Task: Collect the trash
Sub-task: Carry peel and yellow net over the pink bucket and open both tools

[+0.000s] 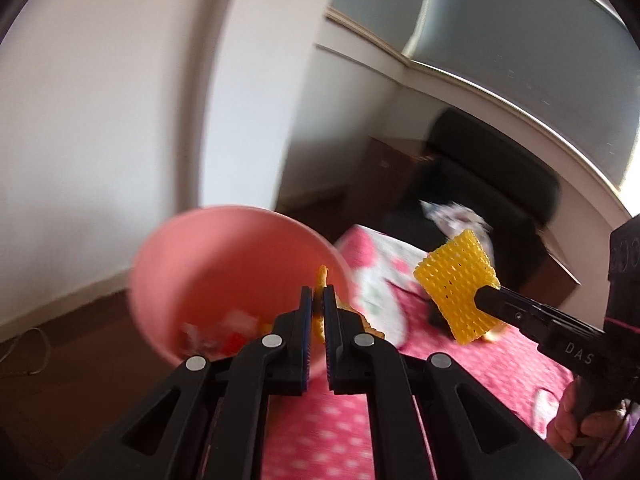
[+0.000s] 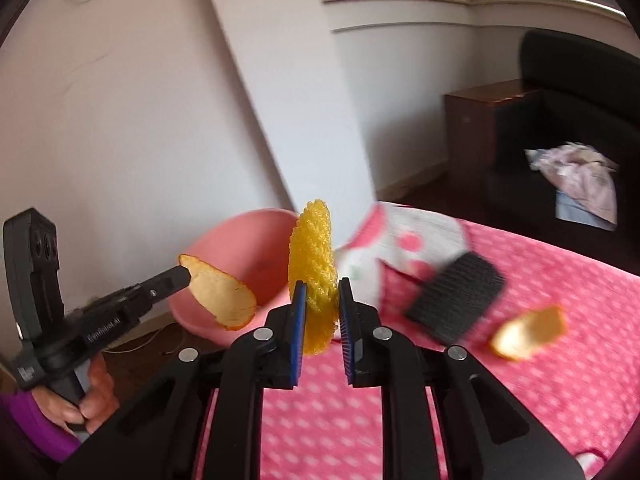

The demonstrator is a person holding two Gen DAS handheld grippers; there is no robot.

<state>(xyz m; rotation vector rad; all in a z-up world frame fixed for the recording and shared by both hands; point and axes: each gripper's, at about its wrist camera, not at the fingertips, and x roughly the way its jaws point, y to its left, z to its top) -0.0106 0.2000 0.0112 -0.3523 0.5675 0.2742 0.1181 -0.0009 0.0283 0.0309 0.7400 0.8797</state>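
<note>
Two pieces of trash are in the air at once, and both want the same pink bin point(image 2: 240, 240), which stands at the left, beside the bed's point(image 2: 520, 360) edge; the sound way, I judge, is to carry each piece well over the rim, point the tongs down into the mouth, and only then let go, one hand at a time so the two do not knock together. On the left, the left gripper point(image 1: 318, 304) is nearly closed, clamped on an orange peel point(image 2: 220, 296) held by its edge, just before the bin's mouth; some scraps, blurred, seem to lie in the bin already. To its right, the right gripper point(image 2: 322, 300) is clamped on a yellow foam net point(image 2: 312, 264), which stands up out of the jaws; the net is soft and is squeezed between the pads. Further right, on the bed, a black net point(image 2: 456, 300) and a second peel point(image 2: 528, 332) lie near each other, uncollected.
</note>
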